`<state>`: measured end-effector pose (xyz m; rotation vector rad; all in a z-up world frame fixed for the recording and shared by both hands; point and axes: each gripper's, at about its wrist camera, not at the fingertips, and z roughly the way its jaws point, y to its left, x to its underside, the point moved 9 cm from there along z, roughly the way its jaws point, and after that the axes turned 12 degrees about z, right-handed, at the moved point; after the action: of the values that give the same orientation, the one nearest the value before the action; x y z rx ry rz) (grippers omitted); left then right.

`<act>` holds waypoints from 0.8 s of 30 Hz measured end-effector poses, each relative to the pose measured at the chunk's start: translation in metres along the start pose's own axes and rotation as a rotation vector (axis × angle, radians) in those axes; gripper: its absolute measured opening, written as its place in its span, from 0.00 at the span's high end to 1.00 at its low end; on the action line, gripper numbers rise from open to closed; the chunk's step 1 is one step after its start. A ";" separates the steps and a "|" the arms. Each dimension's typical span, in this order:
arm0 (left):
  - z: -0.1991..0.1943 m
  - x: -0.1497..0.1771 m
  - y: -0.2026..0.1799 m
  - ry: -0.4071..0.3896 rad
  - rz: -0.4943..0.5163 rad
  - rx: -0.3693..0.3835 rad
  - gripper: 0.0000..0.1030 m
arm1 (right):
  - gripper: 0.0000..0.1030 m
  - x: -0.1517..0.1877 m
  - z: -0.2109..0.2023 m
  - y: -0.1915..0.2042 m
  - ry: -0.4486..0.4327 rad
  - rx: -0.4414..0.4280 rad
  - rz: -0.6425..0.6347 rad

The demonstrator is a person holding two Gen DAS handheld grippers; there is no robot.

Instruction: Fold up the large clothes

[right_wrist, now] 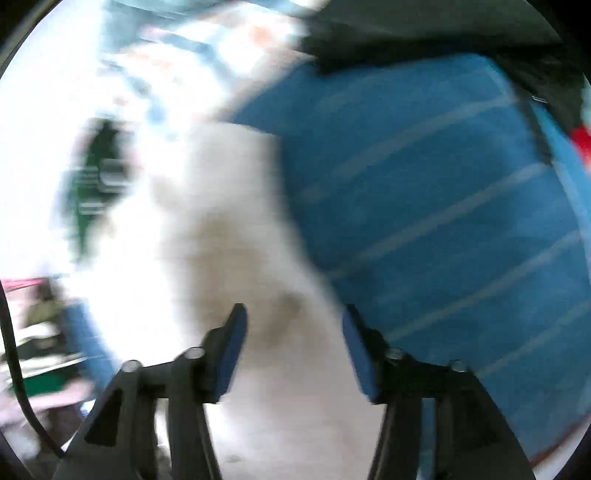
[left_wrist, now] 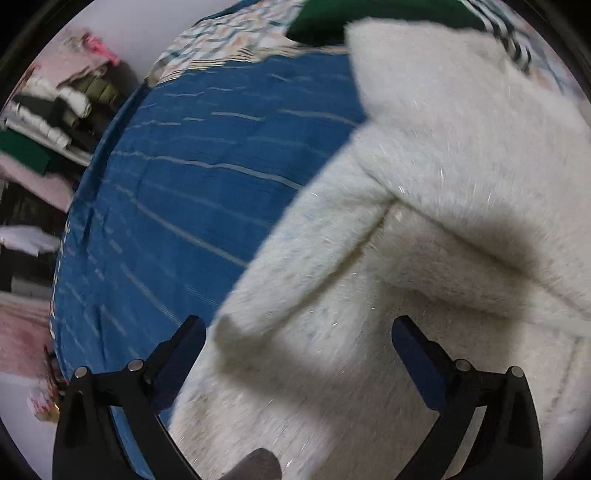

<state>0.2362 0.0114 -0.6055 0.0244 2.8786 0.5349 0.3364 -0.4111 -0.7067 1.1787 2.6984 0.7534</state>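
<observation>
A large fluffy white garment [left_wrist: 424,229] lies on a blue striped bedspread [left_wrist: 192,192], with a sleeve folded across its body. My left gripper [left_wrist: 297,326] is open just above the garment's lower part, its jaws wide apart and holding nothing. In the blurred right wrist view the same white garment [right_wrist: 236,229] lies on the blue bedspread [right_wrist: 443,221]. My right gripper [right_wrist: 293,314] is open over the garment's edge, with nothing between its blue pads.
A patterned quilt [left_wrist: 229,40] and a green cloth [left_wrist: 325,18] lie at the far end of the bed. Piled clothes [left_wrist: 55,110] sit beyond the bed's left edge. A dark cloth [right_wrist: 424,29] lies at the far end in the right wrist view.
</observation>
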 end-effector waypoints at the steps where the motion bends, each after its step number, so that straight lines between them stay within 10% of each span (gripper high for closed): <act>1: -0.008 -0.001 0.004 -0.011 -0.019 0.001 0.00 | 0.37 0.003 0.003 0.016 0.032 -0.086 -0.026; 5: -0.032 -0.019 0.017 -0.068 -0.069 -0.015 0.00 | 0.37 0.010 0.051 0.042 0.087 -0.075 -0.077; 9: -0.044 -0.046 0.023 -0.110 -0.093 -0.007 0.00 | 0.94 -0.001 0.084 0.066 0.051 0.095 -0.219; 18: -0.074 -0.108 0.020 -0.235 -0.126 0.021 0.00 | 0.94 -0.004 0.006 0.137 -0.173 0.020 -0.427; 24: 0.011 -0.109 -0.012 -0.067 0.082 -0.086 0.00 | 0.59 -0.025 0.046 0.054 -0.087 0.362 -0.294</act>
<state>0.3450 -0.0015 -0.5978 0.1441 2.7964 0.6590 0.4024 -0.3787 -0.7238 0.8116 2.9168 0.1747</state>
